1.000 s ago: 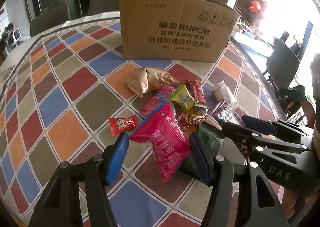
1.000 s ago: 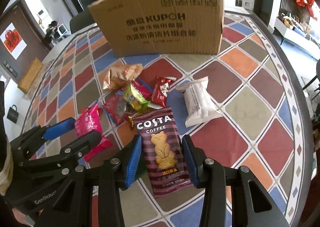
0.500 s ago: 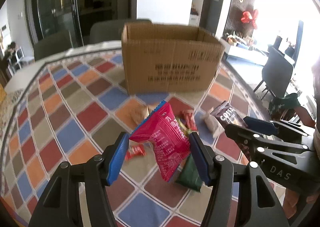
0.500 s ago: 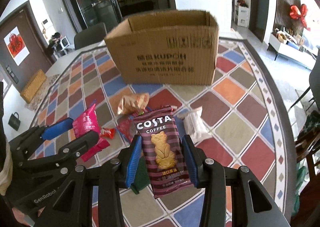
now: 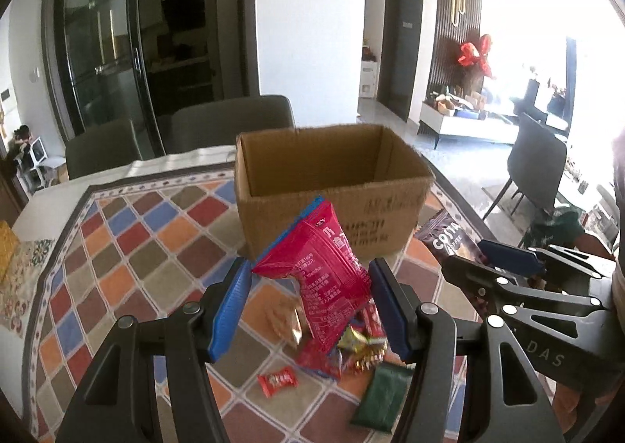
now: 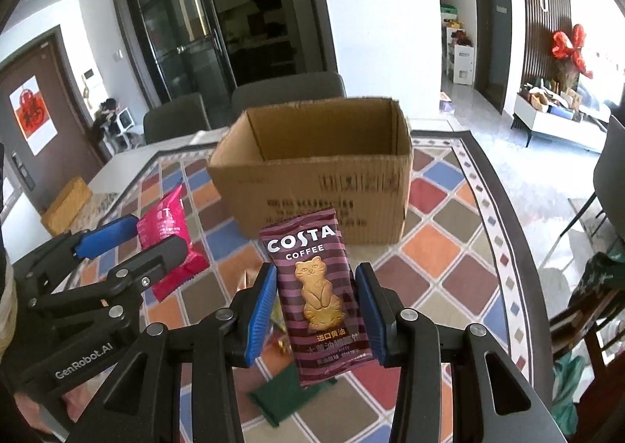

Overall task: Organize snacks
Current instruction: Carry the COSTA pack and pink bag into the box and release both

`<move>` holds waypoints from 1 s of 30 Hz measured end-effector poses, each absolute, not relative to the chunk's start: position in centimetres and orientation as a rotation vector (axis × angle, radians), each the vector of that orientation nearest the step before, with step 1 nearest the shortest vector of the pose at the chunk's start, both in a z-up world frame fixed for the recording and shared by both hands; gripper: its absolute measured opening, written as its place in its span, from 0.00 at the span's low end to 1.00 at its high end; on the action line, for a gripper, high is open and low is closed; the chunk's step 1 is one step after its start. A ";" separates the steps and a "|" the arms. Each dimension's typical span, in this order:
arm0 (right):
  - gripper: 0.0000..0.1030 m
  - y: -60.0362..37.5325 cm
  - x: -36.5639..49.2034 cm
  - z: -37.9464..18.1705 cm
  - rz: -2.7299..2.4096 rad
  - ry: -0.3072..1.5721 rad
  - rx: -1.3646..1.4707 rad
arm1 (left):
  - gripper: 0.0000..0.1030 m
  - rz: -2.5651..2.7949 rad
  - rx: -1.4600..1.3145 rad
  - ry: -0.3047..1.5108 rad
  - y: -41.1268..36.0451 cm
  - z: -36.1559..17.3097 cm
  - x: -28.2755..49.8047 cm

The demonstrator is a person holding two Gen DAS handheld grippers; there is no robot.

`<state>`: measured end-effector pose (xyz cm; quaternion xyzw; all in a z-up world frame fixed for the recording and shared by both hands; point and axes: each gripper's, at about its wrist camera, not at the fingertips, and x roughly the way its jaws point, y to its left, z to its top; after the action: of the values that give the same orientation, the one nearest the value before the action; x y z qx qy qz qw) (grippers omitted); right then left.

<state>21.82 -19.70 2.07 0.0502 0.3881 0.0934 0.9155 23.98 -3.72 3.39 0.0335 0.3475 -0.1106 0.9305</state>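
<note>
Both packets are up off the tabletop (image 5: pixel 117 247), short of the box (image 5: pixel 332 185): left tool (image 5: pixel 310 306) pinches the crinkly red packet (image 5: pixel 324 279), right tool (image 6: pixel 316 310) the Costa biscuit pack (image 6: pixel 318 294); light, brittle inside, so grip the edges

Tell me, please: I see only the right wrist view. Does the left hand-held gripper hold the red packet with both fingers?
Observer: Yes. In the left wrist view, both blue fingers of the left hand-held gripper press the red packet, one on each side.
Operator: Which loose snacks lie below it that I cannot see?
Observer: A small red candy lies alone on the table, to the left of the green packet.
</note>
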 end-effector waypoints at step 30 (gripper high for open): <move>0.42 -19.0 37.1 6.1 0.143 0.796 0.044 | 0.60 -0.223 0.099 0.763 -3.9 5.7 38.1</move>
<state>37.14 -18.97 6.12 0.0213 0.3873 0.0696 0.9191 38.07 -3.89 5.74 0.0481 0.3716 -0.1085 0.9208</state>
